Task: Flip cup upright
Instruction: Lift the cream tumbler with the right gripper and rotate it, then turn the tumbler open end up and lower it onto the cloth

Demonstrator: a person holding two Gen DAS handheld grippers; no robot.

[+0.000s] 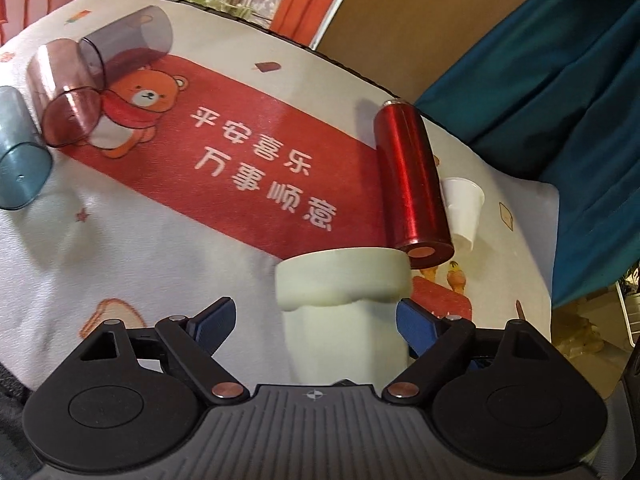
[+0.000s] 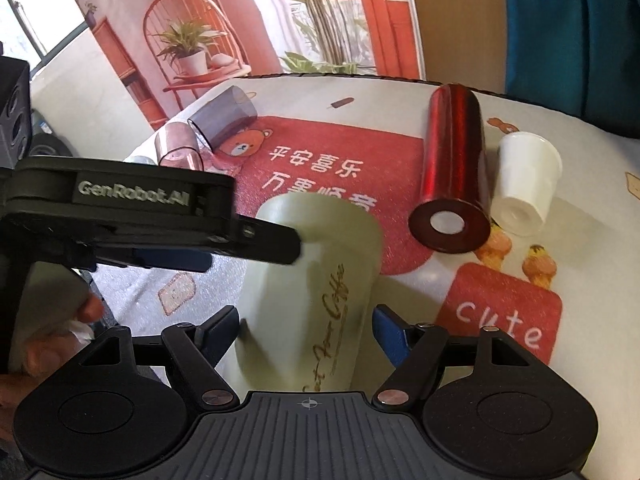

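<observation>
A pale green cup (image 2: 308, 292) with gold script stands between the right gripper's (image 2: 306, 330) spread blue fingers. The left gripper (image 2: 276, 246) touches its upper side. Beyond lie a red metallic tumbler (image 2: 454, 160) and white paper cup (image 2: 526, 184).

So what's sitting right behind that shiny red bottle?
A small white paper cup lies on its side just behind the red bottle. The left wrist view shows it partly hidden by the bottle; whether they touch is unclear.
</observation>
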